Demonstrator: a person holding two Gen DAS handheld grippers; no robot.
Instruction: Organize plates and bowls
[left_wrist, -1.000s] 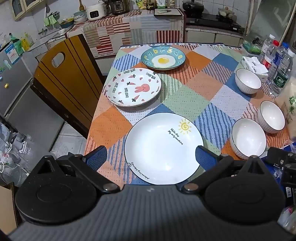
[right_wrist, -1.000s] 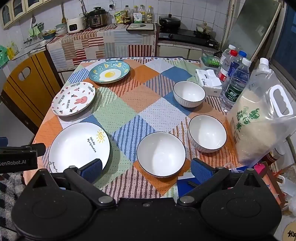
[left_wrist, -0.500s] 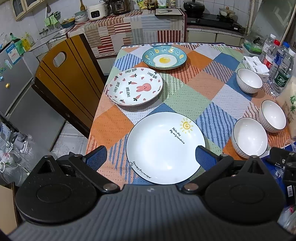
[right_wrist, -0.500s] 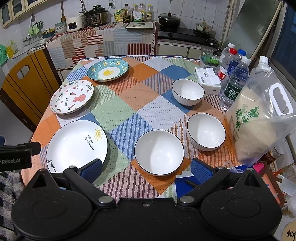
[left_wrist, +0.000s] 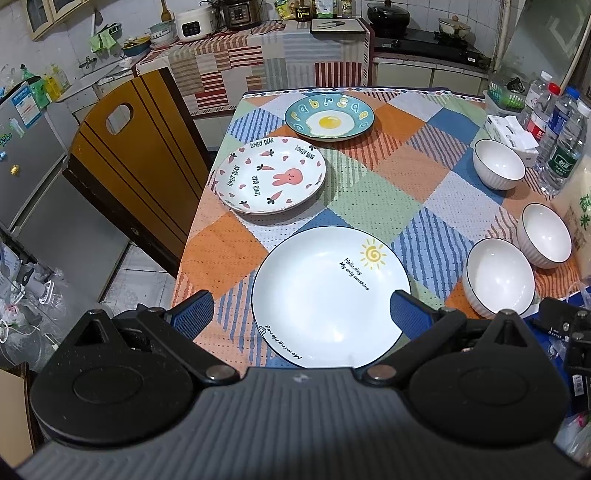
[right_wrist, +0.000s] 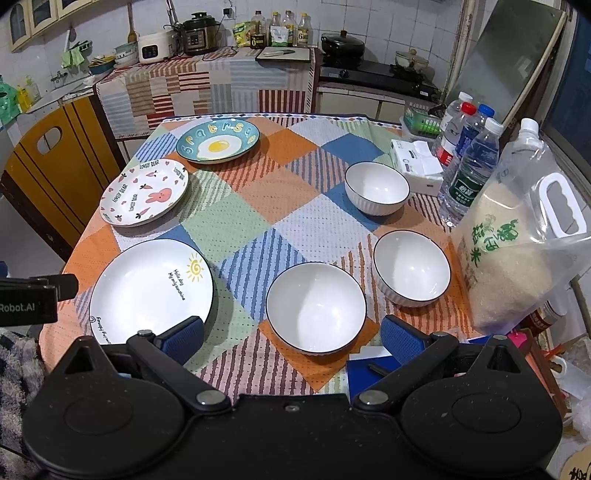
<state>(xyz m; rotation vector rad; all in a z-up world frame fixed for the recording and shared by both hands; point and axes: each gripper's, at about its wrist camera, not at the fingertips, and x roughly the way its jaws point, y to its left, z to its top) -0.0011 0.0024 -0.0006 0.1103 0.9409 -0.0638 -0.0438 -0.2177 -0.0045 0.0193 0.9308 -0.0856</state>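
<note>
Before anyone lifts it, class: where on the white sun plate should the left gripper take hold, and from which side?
Grip the near rim of the sun plate, coming in low from the table's near edge. It lies flat and too wide to straddle, so only its raised edge offers a pinch. The open left gripper already faces that rim.

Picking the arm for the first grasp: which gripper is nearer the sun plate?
Left. The left gripper hangs open right over the sun plate at its near edge. The right gripper is open off to the plate's right, in front of the nearest white bowl.
</note>
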